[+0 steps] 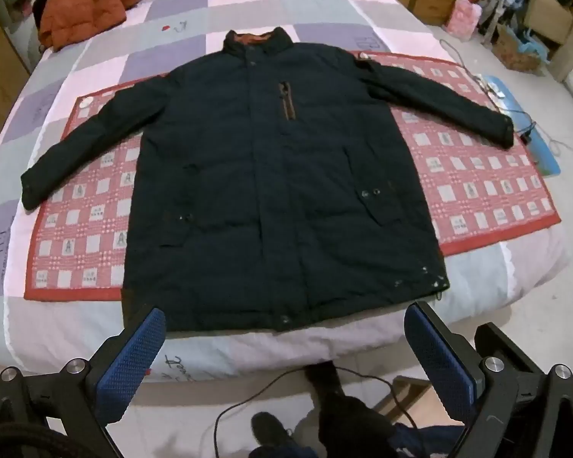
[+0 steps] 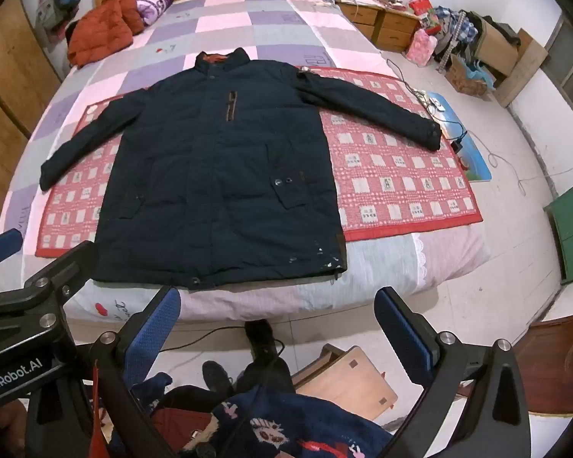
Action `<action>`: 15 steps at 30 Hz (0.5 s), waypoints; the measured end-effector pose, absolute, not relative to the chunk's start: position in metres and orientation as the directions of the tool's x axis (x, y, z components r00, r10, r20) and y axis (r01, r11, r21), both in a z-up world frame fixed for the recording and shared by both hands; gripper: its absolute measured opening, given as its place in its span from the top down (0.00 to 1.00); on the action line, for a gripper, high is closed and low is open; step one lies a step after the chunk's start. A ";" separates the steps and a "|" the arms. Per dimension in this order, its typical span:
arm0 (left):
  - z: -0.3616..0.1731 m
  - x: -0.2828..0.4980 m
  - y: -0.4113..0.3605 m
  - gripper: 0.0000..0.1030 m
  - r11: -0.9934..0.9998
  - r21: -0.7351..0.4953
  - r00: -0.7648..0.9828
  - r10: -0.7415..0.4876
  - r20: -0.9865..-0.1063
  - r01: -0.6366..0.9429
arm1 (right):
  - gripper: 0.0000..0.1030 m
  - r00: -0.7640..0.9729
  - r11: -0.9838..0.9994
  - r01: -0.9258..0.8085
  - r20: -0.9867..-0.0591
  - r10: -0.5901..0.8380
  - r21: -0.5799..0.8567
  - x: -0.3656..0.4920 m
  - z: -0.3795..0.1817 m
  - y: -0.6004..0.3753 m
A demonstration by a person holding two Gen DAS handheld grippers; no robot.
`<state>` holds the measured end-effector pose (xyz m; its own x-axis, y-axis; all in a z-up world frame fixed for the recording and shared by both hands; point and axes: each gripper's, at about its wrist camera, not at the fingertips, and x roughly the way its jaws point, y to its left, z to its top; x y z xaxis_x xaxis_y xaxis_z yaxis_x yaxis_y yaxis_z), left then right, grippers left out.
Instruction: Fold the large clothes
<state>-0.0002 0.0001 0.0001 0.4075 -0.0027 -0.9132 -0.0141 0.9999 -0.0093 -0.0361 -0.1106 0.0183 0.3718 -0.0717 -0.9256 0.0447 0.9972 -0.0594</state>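
Note:
A large dark navy jacket [image 1: 263, 175] lies flat and face up on a red patterned mat [image 1: 477, 175] on the bed, both sleeves spread out, collar at the far end. It also shows in the right wrist view [image 2: 217, 175]. My left gripper [image 1: 284, 328] is open and empty, held above the bed's near edge just short of the jacket's hem. My right gripper [image 2: 277, 313] is open and empty, a little further back over the bed's near edge. The left gripper's body [image 2: 30, 305] shows at the lower left of the right wrist view.
The bed [image 1: 248, 0] has a purple, pink and grey checked cover. An orange jacket [image 1: 84, 7] lies at its far left corner. A wooden nightstand [image 2: 378, 23], bags and boxes stand far right. Cables [image 2: 489, 152] and a wooden board [image 2: 347, 381] lie on the floor.

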 end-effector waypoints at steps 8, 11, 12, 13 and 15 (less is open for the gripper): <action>0.000 0.000 0.000 0.00 1.000 -0.013 0.409 -0.006 -0.912 -0.013 | 0.00 0.372 0.997 0.046 -0.926 -0.069 -0.056 -0.036 0.019 -0.106; 0.000 0.000 0.000 0.00 1.000 -0.013 0.411 -0.007 -0.912 -0.013 | 0.00 0.376 0.997 0.045 -0.924 -0.070 -0.057 -0.036 0.019 -0.104; 0.000 0.000 -0.001 0.00 1.000 -0.011 0.413 -0.005 -0.911 -0.012 | 0.00 0.376 0.997 0.045 -0.924 -0.070 -0.058 -0.036 0.019 -0.103; 0.001 -0.001 -0.001 0.00 1.000 -0.009 0.415 -0.004 -0.910 -0.011 | 0.00 0.376 0.997 0.045 -0.924 -0.070 -0.057 -0.036 0.018 -0.102; 0.003 -0.001 -0.002 0.00 1.000 -0.007 0.419 -0.003 -0.908 -0.009 | 0.00 0.377 0.997 0.046 -0.924 -0.072 -0.059 -0.035 0.018 -0.101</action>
<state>-0.0014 -0.0023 0.0025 0.4194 -0.0031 -0.9078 -0.0086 0.9999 -0.0074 -0.0355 -0.1008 0.0182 0.3768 -0.0717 -0.9235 0.0456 0.9972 -0.0589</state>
